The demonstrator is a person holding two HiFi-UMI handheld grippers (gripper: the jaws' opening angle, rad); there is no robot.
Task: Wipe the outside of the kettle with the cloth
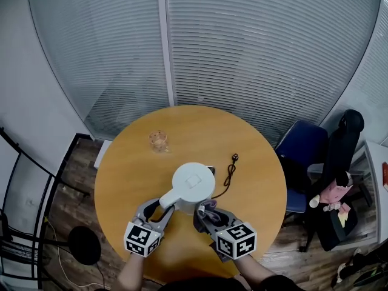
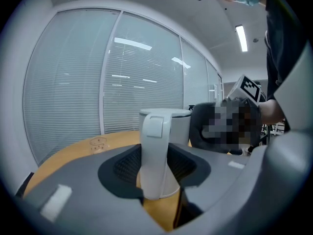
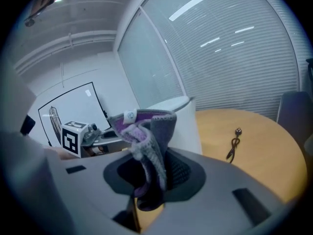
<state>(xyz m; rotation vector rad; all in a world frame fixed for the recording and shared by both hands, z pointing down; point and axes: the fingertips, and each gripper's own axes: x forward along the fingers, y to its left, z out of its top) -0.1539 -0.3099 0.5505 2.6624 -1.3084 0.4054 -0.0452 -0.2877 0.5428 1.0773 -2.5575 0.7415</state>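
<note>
A white kettle (image 1: 193,187) stands upright near the front of the round wooden table (image 1: 254,162). My left gripper (image 1: 159,211) is shut on its handle (image 2: 154,155), which fills the gap between the jaws in the left gripper view. My right gripper (image 1: 208,214) is shut on a grey and purple cloth (image 3: 149,146). The cloth (image 1: 209,210) is held close against the kettle's (image 3: 183,124) front right side; whether it touches the wall I cannot tell. The kettle's body (image 2: 173,131) rises just beyond the handle.
A black power cord (image 1: 230,171) lies on the table right of the kettle. A small glass cup (image 1: 158,140) stands at the back left. A dark blue chair (image 1: 306,156) and a black chair (image 1: 339,180) with a soft toy are off the table's right side.
</note>
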